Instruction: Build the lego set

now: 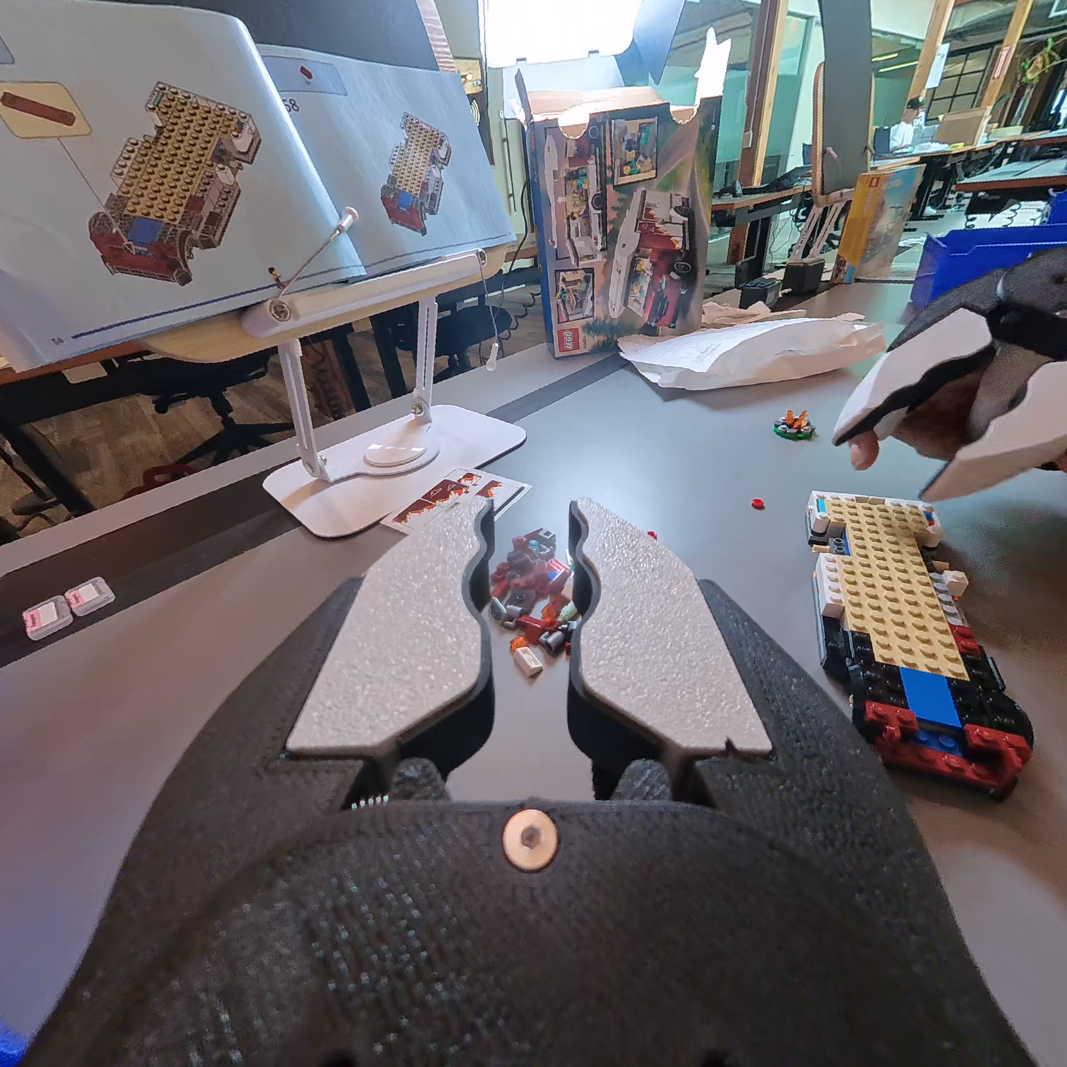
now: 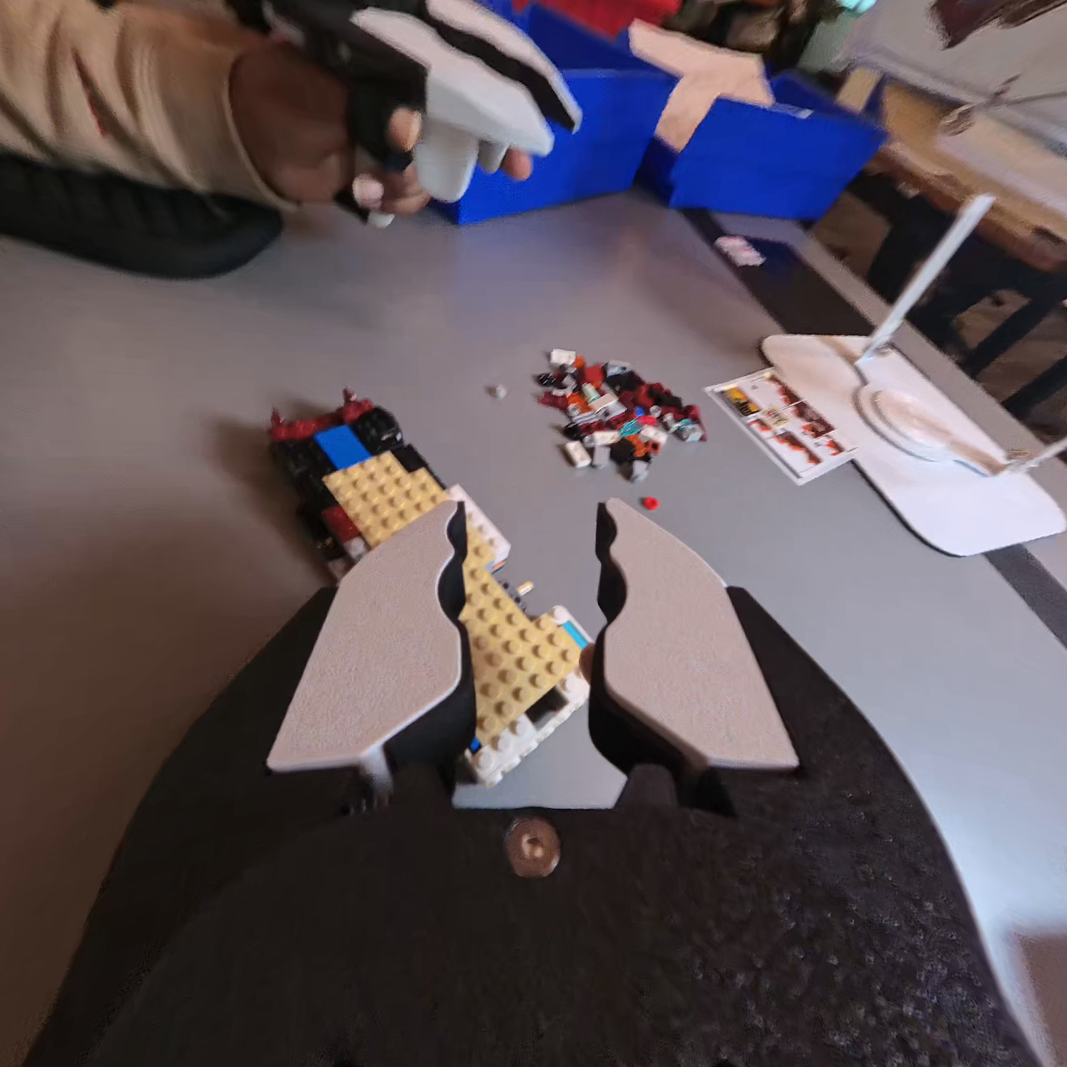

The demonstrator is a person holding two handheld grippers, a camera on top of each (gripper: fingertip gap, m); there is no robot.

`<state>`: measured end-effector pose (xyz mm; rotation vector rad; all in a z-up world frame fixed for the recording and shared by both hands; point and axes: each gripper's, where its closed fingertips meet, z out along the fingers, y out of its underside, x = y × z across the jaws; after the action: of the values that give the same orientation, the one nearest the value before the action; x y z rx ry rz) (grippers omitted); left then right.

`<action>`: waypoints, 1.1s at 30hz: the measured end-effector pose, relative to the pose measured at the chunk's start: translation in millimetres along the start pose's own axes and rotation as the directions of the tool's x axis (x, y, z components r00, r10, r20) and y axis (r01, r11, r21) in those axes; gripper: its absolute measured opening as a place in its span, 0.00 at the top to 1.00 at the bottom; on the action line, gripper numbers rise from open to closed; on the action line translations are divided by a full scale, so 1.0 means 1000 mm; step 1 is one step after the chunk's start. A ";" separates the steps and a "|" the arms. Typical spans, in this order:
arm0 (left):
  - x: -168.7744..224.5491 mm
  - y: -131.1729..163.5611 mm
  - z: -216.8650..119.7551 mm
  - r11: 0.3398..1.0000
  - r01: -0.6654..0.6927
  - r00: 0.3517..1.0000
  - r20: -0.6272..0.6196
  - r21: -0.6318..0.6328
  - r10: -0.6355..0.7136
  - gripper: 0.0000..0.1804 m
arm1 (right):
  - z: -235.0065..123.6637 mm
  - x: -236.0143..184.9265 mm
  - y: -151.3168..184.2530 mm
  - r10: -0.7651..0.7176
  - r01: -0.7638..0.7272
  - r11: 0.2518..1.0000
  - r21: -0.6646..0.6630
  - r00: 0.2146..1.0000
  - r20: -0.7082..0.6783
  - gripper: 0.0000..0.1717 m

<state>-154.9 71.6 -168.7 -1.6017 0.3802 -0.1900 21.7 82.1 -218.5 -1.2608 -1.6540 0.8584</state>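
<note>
My left gripper (image 1: 531,511) is open and empty. It hovers above a pile of small dark red, grey and orange bricks (image 1: 534,594) on the grey table (image 1: 664,450); the pile shows between its fingers but is not touched. The right wrist view shows the left gripper (image 2: 519,104) held high in a hand. My right gripper (image 2: 531,511) is open and empty above the white end of a long brick vehicle base (image 2: 508,641) with a tan studded top. That base (image 1: 889,606) lies at the right of the left wrist view, with the right gripper (image 1: 886,470) just above its far end.
An open instruction booklet (image 1: 173,173) rests on a white stand (image 1: 404,467) at the left. A sticker sheet (image 1: 444,496) lies by its base. A toy box (image 1: 623,231), a white paper bag (image 1: 750,352), a small green campfire build (image 1: 795,424), a red stud (image 1: 758,503) and blue bins (image 2: 750,144) are nearby. The gap from one gripper's tips to the other's is roughly 20 cm.
</note>
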 end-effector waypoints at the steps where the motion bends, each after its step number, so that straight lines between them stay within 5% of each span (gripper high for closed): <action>1: -0.001 0.001 0.000 1.000 -0.004 1.000 0.003 -0.005 0.004 0.87 | 0.001 -0.009 0.006 -0.039 0.043 0.996 -0.076 0.998 0.045 0.72; 7: 0.004 0.008 0.003 0.999 -0.015 1.000 -0.020 -0.038 0.014 0.88 | -0.004 -0.042 0.028 -0.191 0.287 0.873 -0.395 0.945 0.264 0.68; 12: 0.009 0.015 0.005 0.996 -0.051 0.998 -0.032 -0.077 0.048 0.88 | 0.007 -0.048 0.037 -0.287 0.468 0.733 -0.493 0.871 0.400 0.64; 18: 0.009 0.024 0.006 0.988 -0.089 0.996 -0.029 -0.129 0.086 0.89 | 0.016 -0.044 0.051 -0.331 0.662 0.519 -0.540 0.738 0.588 0.64; 27: 0.007 0.032 0.007 0.980 -0.101 0.995 -0.042 -0.171 0.095 0.89 | 0.019 -0.001 0.056 -0.442 0.832 0.296 -0.469 0.555 0.705 0.73; 33: 0.005 0.037 0.008 0.976 -0.093 0.995 -0.043 -0.195 0.086 0.89 | 0.021 0.012 0.056 -0.456 0.803 0.317 -0.505 0.596 0.661 0.71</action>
<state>-152.4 75.9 -206.4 -1.7732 0.5098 -0.1137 22.3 107.5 -274.1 -0.7122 -2.7886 -0.2368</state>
